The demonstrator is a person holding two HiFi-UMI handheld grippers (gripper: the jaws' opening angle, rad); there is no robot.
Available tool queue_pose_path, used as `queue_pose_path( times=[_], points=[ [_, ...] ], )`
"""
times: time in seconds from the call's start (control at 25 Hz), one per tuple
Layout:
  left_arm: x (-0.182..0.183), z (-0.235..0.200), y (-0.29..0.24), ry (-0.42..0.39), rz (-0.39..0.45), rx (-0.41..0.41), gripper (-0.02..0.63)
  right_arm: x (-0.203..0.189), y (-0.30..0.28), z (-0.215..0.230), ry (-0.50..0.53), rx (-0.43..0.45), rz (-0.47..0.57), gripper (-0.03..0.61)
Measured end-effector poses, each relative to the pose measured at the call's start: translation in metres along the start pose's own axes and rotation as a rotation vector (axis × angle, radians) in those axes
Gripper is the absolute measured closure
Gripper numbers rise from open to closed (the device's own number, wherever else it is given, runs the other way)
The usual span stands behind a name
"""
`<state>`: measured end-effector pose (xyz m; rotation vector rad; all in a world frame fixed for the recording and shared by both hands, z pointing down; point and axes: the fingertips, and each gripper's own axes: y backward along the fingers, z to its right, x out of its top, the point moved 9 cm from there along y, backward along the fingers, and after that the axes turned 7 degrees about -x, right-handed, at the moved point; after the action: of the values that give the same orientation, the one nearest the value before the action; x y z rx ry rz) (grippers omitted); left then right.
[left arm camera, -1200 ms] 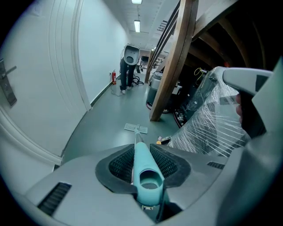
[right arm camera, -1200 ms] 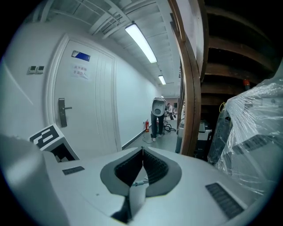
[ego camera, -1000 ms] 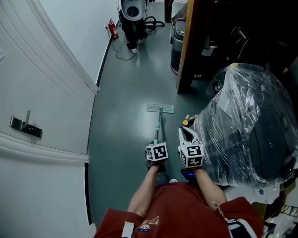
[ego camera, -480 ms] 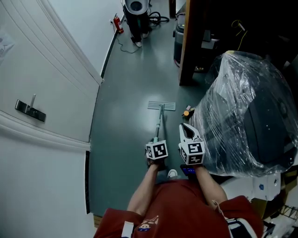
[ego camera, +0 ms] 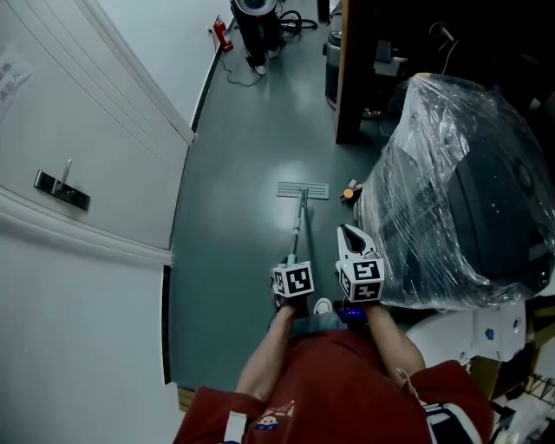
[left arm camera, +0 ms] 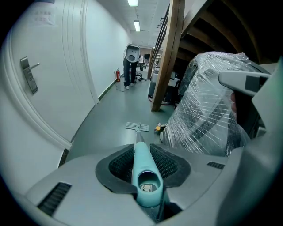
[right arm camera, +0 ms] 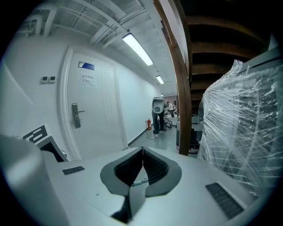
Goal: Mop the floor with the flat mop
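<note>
The flat mop lies ahead of me on the dark green floor [ego camera: 234,156], its grey head [ego camera: 303,190] flat on the ground and its pole [ego camera: 297,227] running back to my left gripper [ego camera: 292,270]. In the left gripper view the teal handle end [left arm camera: 142,174] sits between the jaws, which are shut on it; the mop head [left arm camera: 136,127] shows beyond. My right gripper [ego camera: 350,240] hovers beside the left one, close to the wrapped bulk. Its jaws are shut, tips touching [right arm camera: 142,149], with nothing held.
A large plastic-wrapped object [ego camera: 451,173] crowds the right side. A small orange item [ego camera: 349,193] lies by the mop head. A white door with a lever handle [ego camera: 61,189] bounds the left. A wooden post [ego camera: 349,69] and a floor machine [ego camera: 253,22] stand further down the corridor.
The view has shifted forward along the corridor; the mop head now lies slightly farther up the floor, next to the orange item. Both grippers keep their hold and spacing.
</note>
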<state>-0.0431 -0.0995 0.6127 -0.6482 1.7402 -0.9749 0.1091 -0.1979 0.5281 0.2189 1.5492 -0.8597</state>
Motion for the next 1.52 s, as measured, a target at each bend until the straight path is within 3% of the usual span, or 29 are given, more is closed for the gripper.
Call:
queue_pose_path(
  times=[0.44,1.0,1.52],
  points=[
    [-0.018,-0.033,0.021,-0.039,0.019,-0.036,0.489,-0.001,0.017,-0.043,0.020,-0.047,0.019,0.558],
    [-0.124,-0.089,0.084,-0.090,0.001,-0.091,0.489,-0.047,0.122,-0.140,0.019,-0.147,0.022,0.558],
    [-0.215,-0.113,0.139,-0.083,-0.032,-0.101,0.489,-0.079,0.188,-0.198,0.016,-0.147,-0.001,0.558]
  ],
)
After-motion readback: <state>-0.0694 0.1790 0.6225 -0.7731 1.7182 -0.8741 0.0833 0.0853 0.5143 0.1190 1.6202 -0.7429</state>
